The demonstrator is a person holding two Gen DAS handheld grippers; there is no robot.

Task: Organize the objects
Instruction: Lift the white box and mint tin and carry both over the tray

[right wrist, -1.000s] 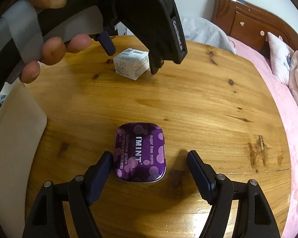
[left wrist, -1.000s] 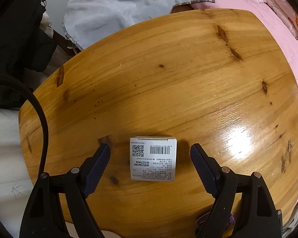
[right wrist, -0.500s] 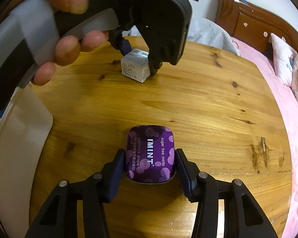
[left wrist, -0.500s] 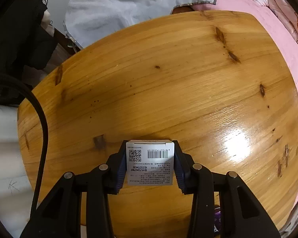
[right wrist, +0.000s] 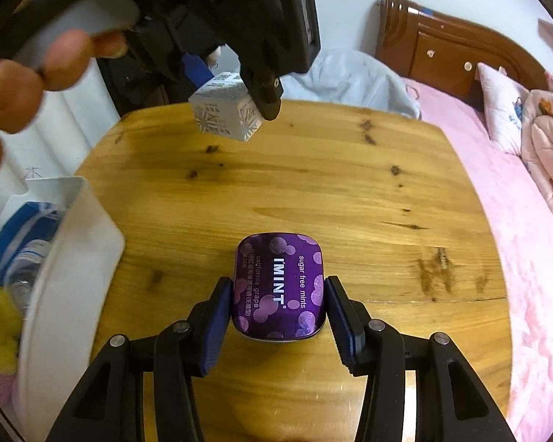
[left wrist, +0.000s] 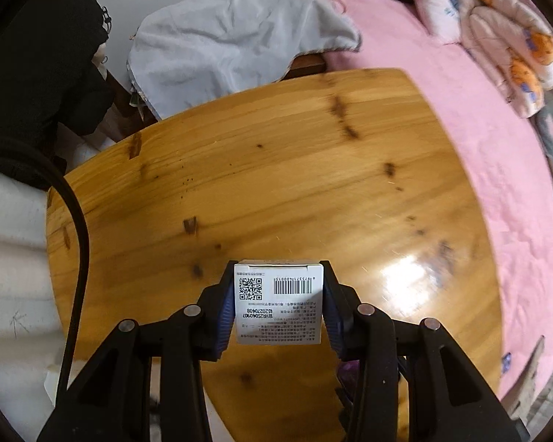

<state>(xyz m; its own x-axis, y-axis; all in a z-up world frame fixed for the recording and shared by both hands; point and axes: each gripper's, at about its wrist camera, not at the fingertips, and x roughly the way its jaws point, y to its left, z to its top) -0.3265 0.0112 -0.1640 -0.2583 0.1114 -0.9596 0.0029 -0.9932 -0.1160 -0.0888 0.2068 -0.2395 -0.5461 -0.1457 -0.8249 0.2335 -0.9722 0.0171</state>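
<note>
The left gripper (left wrist: 278,307) is clamped on a small white box (left wrist: 278,304), one pad on each side wall; in the right wrist view that box (right wrist: 225,116) hangs clear above the far part of the desk (right wrist: 350,191). The right gripper (right wrist: 278,326) is pressed against both long edges of a purple mint tin (right wrist: 278,291), which looks raised a little off the wood, though I cannot tell that for sure.

What could go wrong, as I judge it: the tin is smooth, glossy metal with rounded corners, and the pads meet only its thin rim, so a tilt or a quick swing could let it slide out forward. The box is light cardboard with flat printed faces; too hard a squeeze may dent its walls, too soft a one may let it twist between the pads. The two tools work close together, so they might knock as they cross.

To the left of the right gripper stands a white bin (right wrist: 70,258) with smooth walls, already holding soft, crinkled items. The desk is varnished, knotty wood, slick and shiny.
</note>
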